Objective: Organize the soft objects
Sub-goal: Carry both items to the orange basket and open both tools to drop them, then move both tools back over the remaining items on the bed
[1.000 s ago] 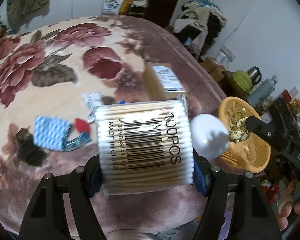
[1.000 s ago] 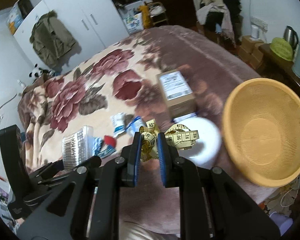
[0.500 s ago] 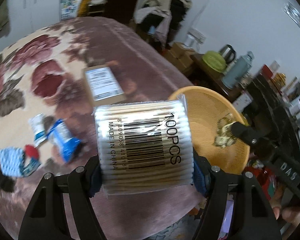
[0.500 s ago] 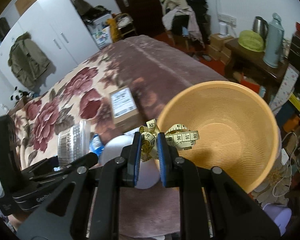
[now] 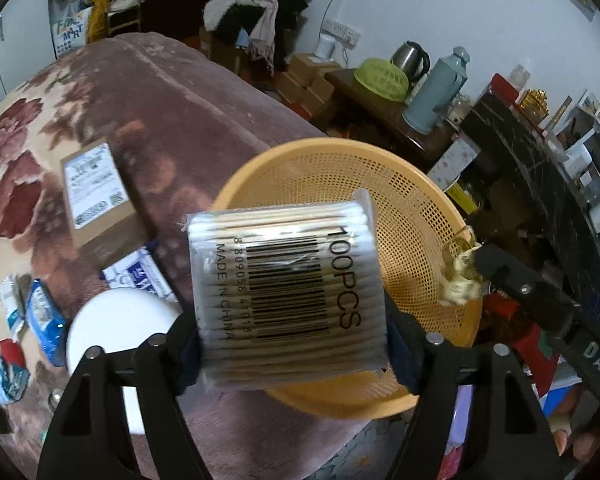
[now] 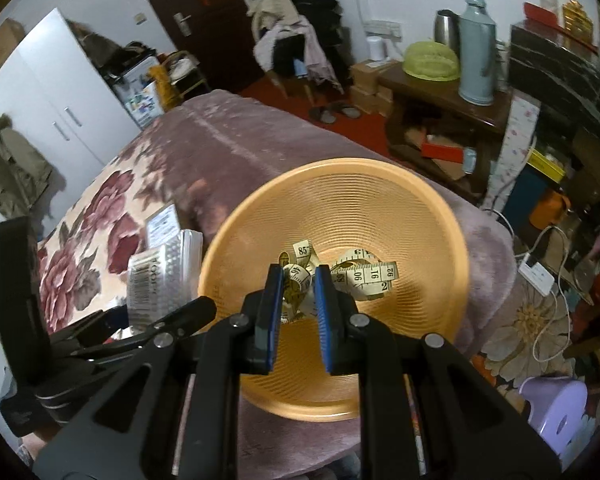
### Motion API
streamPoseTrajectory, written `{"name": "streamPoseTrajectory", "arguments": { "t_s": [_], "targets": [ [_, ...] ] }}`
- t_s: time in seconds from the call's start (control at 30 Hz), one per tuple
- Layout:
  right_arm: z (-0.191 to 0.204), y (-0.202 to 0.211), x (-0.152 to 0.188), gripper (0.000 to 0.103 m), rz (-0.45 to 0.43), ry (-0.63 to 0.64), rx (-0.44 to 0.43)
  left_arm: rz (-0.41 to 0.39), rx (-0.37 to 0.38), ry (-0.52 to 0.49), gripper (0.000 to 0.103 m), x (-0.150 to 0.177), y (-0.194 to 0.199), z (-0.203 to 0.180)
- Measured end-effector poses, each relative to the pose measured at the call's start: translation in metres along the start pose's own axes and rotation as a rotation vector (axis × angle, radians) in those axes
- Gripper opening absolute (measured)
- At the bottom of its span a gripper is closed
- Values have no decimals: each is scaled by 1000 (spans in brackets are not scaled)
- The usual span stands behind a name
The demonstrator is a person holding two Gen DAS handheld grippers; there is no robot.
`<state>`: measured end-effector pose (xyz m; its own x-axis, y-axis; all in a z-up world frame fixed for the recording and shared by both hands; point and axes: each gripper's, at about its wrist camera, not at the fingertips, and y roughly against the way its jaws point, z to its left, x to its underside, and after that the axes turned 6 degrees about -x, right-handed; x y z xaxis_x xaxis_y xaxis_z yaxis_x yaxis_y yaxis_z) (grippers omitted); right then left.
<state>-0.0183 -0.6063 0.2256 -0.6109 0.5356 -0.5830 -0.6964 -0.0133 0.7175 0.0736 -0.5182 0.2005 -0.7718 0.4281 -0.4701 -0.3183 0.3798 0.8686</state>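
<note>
Left hand-held gripper: black, with blue pads; its jaws had just been widening, yet the clear-wrapped pack of wooden cotton swabs still sat between the pads, which looked to be touching its two ends.
Swab pack position: held up over the near rim of the round orange mesh plastic basket, barcode and "100PCS" print facing the camera.
Right hand-held gripper: pads nearly together, pinching the crumpled yellow measuring tape.
Tape position: loose loops hung over the middle of the basket's hollow; whether they touched its floor could not be told.
Basket position: on the corner of the bed, on the mauve flowered plush blanket.
Also on the bed: a brown cardboard box with a white label, a white round lid-like object just left of the left gripper, and small blue-and-white packets further left.
Right edge of left view: fingers of a hand.
</note>
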Motion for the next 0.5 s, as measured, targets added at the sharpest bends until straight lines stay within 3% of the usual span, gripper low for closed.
{"name": "streamPoseTrajectory", "arguments": {
  "t_s": [0.07, 0.1, 0.13, 0.23, 0.37, 0.43, 0.5],
  "targets": [
    [-5, 0, -1, 22, 0, -16, 14, -14, -4, -8, 92, 2, -2, -2],
    [-8, 1, -1, 31, -3, -23, 26, -30, -8, -12, 97, 3, -1, -1],
    [-10, 2, -1, 50, -8, -29, 32, -37, 2, -16, 103, 5, 1, -1],
    [-13, 7, 0, 86, -42, -37, 48, -19, 35, -15, 103, 9, 7, 4],
    [-11, 9, 2, 91, -38, -29, 50, -83, -11, 2, 103, 14, 27, 14],
    [-8, 8, 4, 101, -29, -22, 55, -99, -23, 15, 103, 18, 36, 22],
    [-5, 8, 7, 103, -21, -11, 58, -102, -31, 23, 103, 21, 42, 28]
  ]
}}
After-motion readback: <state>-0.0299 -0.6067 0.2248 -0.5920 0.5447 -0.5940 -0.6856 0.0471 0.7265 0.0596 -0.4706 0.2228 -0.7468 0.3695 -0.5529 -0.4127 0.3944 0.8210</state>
